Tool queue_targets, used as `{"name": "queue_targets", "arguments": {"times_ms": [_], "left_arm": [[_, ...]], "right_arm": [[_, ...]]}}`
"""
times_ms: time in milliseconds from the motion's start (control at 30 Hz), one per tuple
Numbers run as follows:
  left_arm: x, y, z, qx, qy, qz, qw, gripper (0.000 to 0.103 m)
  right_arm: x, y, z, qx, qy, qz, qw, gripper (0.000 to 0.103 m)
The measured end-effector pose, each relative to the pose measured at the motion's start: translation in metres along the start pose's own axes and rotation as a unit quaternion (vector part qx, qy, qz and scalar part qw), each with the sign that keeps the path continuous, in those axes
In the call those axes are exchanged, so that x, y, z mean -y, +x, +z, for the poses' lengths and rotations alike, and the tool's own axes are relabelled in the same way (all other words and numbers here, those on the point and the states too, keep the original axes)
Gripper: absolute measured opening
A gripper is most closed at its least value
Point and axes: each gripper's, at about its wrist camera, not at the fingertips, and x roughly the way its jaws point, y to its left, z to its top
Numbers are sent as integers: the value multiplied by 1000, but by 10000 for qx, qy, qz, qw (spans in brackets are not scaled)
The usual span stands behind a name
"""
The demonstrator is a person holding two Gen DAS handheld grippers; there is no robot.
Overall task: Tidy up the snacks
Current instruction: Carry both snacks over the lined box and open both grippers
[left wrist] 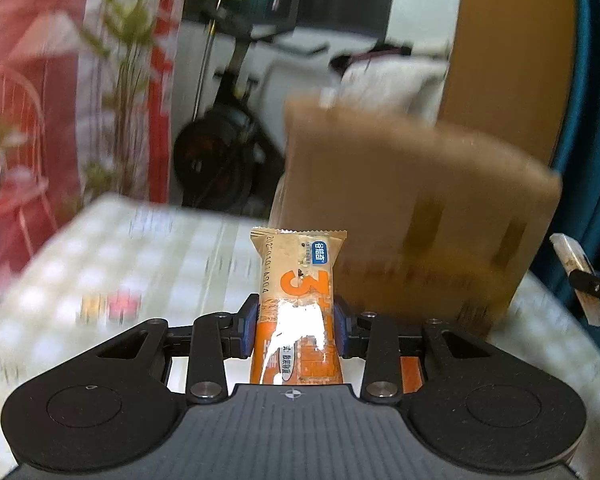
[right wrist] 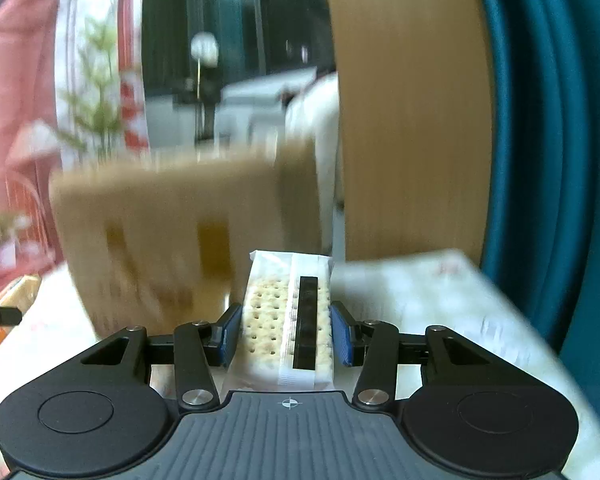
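Ribbed grey plastic of each tool's body filled the near edge of both views. Beyond, one cardboard box point(left wrist: 412, 216) – brown, matte, flat-sided – stood on one pale checked tablecloth point(left wrist: 112, 264), at one o'clock from the left gripper point(left wrist: 296, 330) and eleven o'clock from the right gripper point(right wrist: 286, 334). Two snacks were held, one per tool. The left gripper's blue pads clamped one glossy orange-and-tan snack bar point(left wrist: 298, 292), crimped at its far end, above the cloth. The right gripper's pads pinched one clear rectangular cracker pack point(right wrist: 288, 316) – pale dotted biscuits inside.
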Motion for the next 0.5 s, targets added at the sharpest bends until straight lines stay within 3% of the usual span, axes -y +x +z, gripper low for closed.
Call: {"name": "queue_targets", "arguments": {"times_ms": [133, 267, 400, 500], "left_arm": [[14, -4, 41, 526, 185, -138, 9984, 39], [40, 14, 80, 777, 383, -312, 9958, 39], [69, 41, 116, 946, 537, -504, 9928, 39], [92, 69, 134, 855, 564, -635, 9927, 39]], "right_arm": [[4, -2, 48, 553, -57, 256, 9981, 43], [0, 25, 88, 754, -449, 450, 9951, 43], [-12, 71, 120, 571, -876, 529, 9931, 43], [-18, 103, 131, 360, -919, 496, 9939, 43]]}}
